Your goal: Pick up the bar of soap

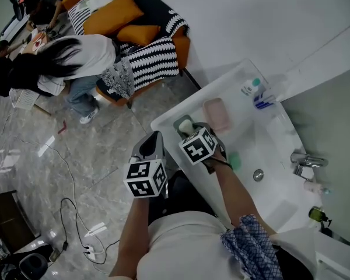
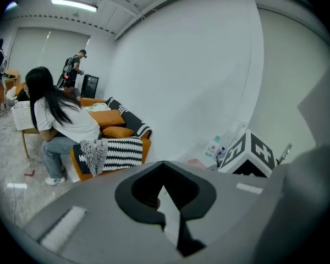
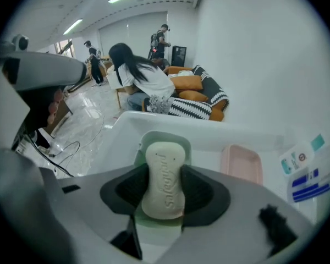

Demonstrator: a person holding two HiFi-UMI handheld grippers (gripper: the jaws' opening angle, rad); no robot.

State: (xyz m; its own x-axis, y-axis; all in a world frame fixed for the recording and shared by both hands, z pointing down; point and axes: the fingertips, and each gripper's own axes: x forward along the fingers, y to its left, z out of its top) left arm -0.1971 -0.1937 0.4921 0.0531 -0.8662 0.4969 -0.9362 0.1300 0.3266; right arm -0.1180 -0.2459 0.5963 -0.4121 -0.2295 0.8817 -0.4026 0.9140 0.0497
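Observation:
A cream bar of soap (image 3: 164,175) stands upright between the dark pads of my right gripper (image 3: 164,194), which press on both its sides. Just under and behind it is a pale green soap dish (image 3: 179,143) on the near corner of the white sink (image 3: 209,133). From the head view, the right gripper (image 1: 191,130) hangs over that green dish (image 1: 180,123) with the soap (image 1: 186,126) in its tip. My left gripper (image 1: 153,142) hovers off the sink's edge above the floor, jaws together with nothing in them; from its own camera the left gripper (image 2: 164,202) shows empty.
A pink soap dish (image 1: 216,114) lies beside the green one. Bottles (image 1: 255,90) stand at the sink's back corner, a faucet (image 1: 304,160) on the right, a green item (image 1: 234,160) in the basin (image 1: 268,139). A person (image 1: 58,63) sits by a sofa (image 1: 134,45) on the left.

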